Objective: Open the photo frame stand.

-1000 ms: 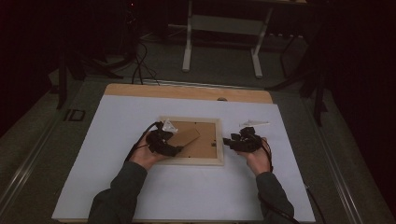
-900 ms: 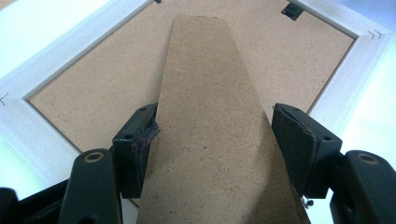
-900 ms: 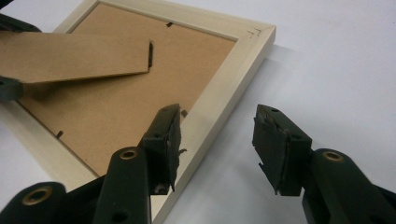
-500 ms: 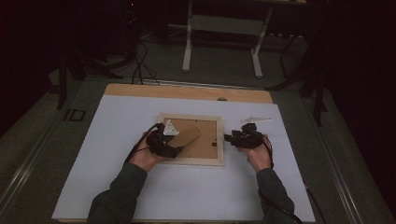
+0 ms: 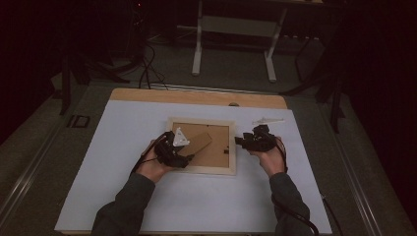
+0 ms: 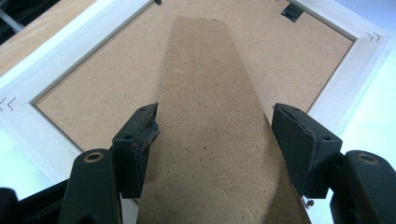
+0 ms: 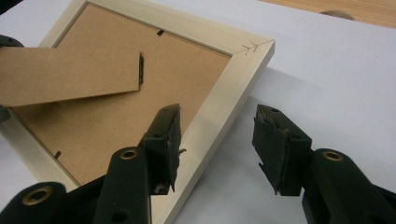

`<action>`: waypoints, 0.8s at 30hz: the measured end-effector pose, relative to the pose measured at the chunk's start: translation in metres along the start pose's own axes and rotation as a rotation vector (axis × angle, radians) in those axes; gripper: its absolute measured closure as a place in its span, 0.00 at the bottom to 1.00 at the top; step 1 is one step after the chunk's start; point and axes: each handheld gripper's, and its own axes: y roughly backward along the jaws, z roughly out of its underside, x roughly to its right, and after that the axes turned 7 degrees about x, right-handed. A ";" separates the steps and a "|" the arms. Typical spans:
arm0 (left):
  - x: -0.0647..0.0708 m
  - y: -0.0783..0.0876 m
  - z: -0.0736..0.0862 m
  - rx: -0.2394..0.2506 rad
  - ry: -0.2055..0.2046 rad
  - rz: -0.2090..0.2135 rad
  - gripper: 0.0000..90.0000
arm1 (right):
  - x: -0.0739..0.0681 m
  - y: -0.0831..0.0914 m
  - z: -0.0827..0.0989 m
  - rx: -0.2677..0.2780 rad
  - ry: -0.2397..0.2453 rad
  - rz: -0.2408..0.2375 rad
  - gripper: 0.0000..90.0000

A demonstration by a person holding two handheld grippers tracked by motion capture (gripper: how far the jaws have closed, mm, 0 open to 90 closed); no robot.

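- The picture frame (image 5: 202, 146) lies face down near the middle of the white sheet (image 5: 123, 128) that covers the table, its brown backing board (image 7: 177, 79) turned up at you.
- The frame's pale wooden border (image 6: 56, 56) runs all round the backing board; small black clips (image 6: 292, 11) sit at the inner edge of it.
- The easel stand (image 6: 210, 116), a long strip of the same brown fibreboard, lies slanted across the backing board, and its free end is raised off the board toward your left gripper.
- Your left gripper (image 6: 215, 140) sits over the frame's near left part. Its jaws straddle the stand's wide end. The left pad sits right at the stand's edge and the right pad stands just clear of it, so the jaws are released and grasp nothing.
- Your right gripper (image 7: 217, 135) is at the frame's right side. One jaw is above the backing board and the other above the white sheet, with the wooden border passing between them. The pads do not press on it; these jaws stand apart as well.
- In the high view your left hand (image 5: 155, 164) and right hand (image 5: 268, 158) rest on the sheet at either side of the frame.
- A small clear plastic piece (image 5: 268, 120) lies on the sheet beyond your right gripper, well apart from the frame.
- A strip of bare wooden tabletop (image 5: 196, 97) shows along the far edge of the sheet.
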 end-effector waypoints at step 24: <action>0.013 0.009 -0.001 0.030 -0.066 -0.057 0.40 | 0.005 -0.009 -0.006 -0.009 -0.051 0.004 0.62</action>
